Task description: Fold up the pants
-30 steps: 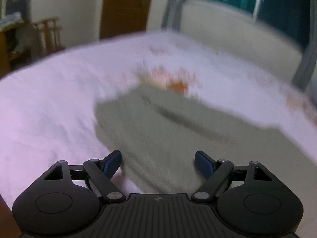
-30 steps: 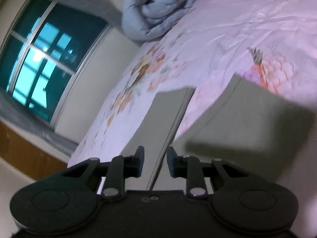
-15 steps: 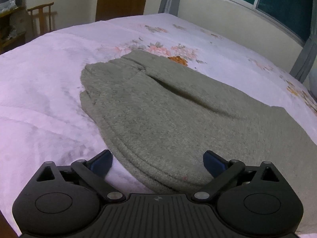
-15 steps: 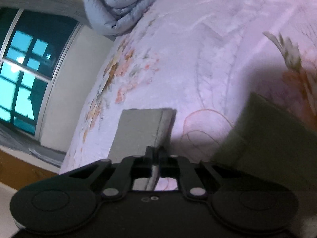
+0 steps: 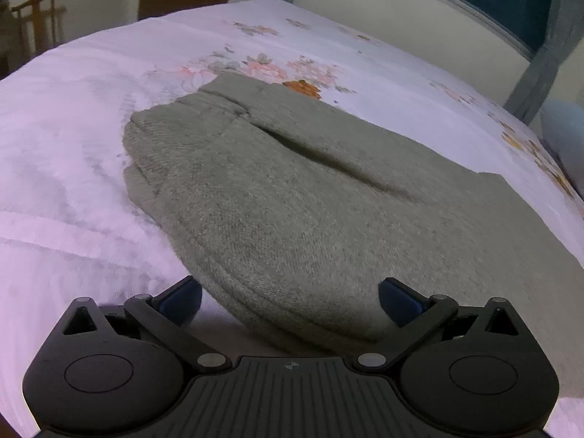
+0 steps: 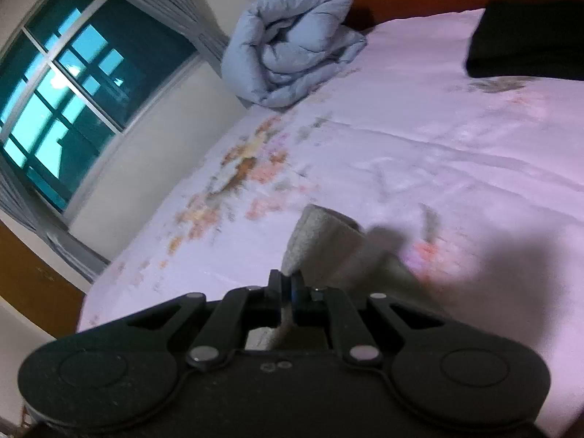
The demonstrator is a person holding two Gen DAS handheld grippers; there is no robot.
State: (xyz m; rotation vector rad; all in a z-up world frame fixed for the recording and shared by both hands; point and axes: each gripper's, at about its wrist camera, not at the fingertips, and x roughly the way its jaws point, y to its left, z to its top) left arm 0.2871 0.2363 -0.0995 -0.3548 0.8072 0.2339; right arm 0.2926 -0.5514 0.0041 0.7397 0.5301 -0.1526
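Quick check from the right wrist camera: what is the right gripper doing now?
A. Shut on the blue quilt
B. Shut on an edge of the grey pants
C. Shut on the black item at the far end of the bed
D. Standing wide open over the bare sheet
B: the right gripper has its jaws together with grey cloth of the pants pinched between them; the blue quilt lies far off, near the window.

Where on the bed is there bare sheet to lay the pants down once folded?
Bare sheet lies left of the grey pants, toward the chair. In the right wrist view, open sheet spans between the rolled blue quilt and the dark folded item. It is crowded near the right gripper, shut on a lifted pant edge.
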